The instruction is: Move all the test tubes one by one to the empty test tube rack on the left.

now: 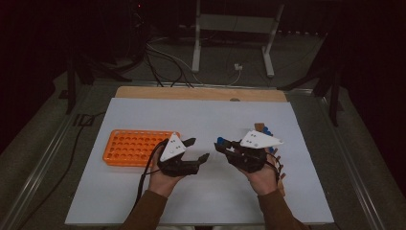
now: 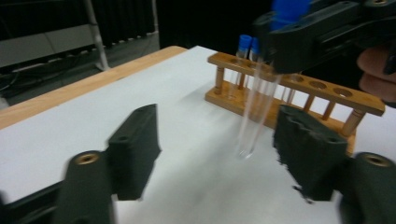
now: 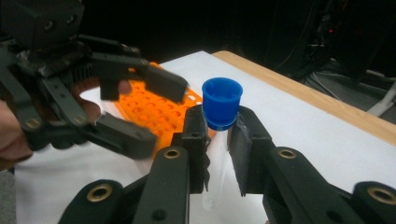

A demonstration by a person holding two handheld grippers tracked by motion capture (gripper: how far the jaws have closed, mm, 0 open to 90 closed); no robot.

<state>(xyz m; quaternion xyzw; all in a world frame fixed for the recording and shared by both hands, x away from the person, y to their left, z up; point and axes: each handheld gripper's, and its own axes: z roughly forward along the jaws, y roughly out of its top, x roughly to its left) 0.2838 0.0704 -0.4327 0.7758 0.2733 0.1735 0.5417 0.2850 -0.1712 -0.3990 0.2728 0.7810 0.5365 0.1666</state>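
R tool (image 3: 218, 140) clamped on blue-capped tube (image 3: 221, 105), held upright for handover; L tool (image 2: 219, 149) apart, w/ jaws around it.

Plastic, glass-clear tube, wood and matt sheet under dim light.

Clamped in the right tool (image 3: 218, 140): clear, smooth, glossy test tube (image 2: 254, 109) with a matt blue plastic cap (image 3: 222, 101). Matt black plastic on both tools, with ridged rubbery pads (image 2: 306, 149) and brass-coloured metal inserts on the left tool (image 2: 219, 154). Beyond the left tool's jaws: light varnished wooden rack (image 2: 299, 93), smooth with a slight sheen. Behind the left tool: bright orange plastic rack (image 1: 131, 146), smooth. Under both: matt white paper-like sheet (image 1: 201, 115) over the pale wooden bench (image 1: 201, 93).
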